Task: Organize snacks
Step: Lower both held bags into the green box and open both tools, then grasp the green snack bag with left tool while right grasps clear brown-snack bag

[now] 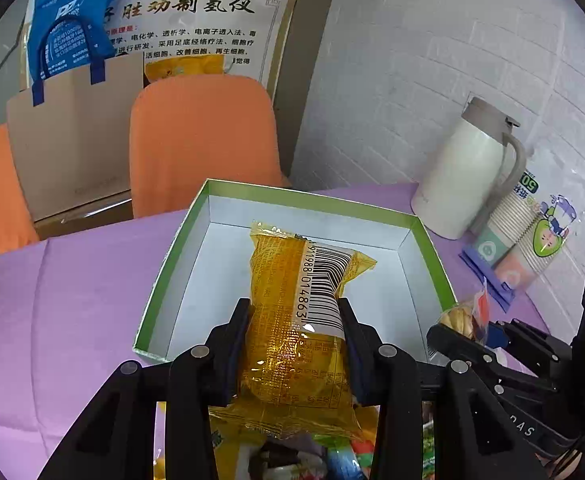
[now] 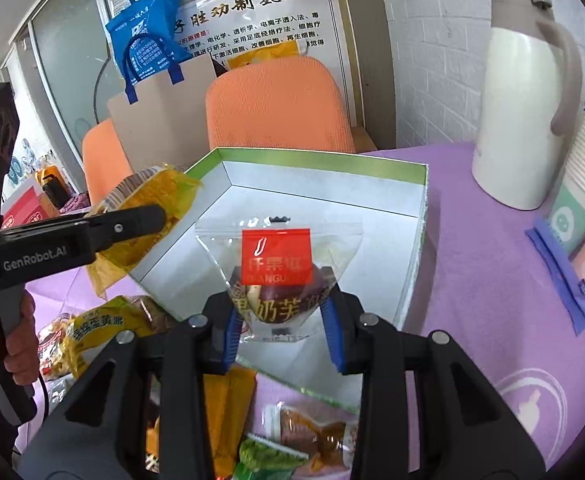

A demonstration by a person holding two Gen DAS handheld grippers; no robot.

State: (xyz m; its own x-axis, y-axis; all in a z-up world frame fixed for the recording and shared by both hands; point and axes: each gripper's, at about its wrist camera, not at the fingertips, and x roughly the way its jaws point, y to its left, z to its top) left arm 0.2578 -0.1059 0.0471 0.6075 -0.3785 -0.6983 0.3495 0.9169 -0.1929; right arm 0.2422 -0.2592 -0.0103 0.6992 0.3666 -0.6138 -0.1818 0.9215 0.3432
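Purple tabletop is carrying an open green-rimmed box at frame centre.
Left tongs are gripping a yellow snack packet over the box; right tongs are clenching a clear red-labelled packet above its near edge.

White brick wall; orange chairs

In the left wrist view, the yellow snack packet hides part of the green-rimmed box floor. Loose snacks at the table's near edge are cut off by the bottom edge and hidden behind the gripper frame.
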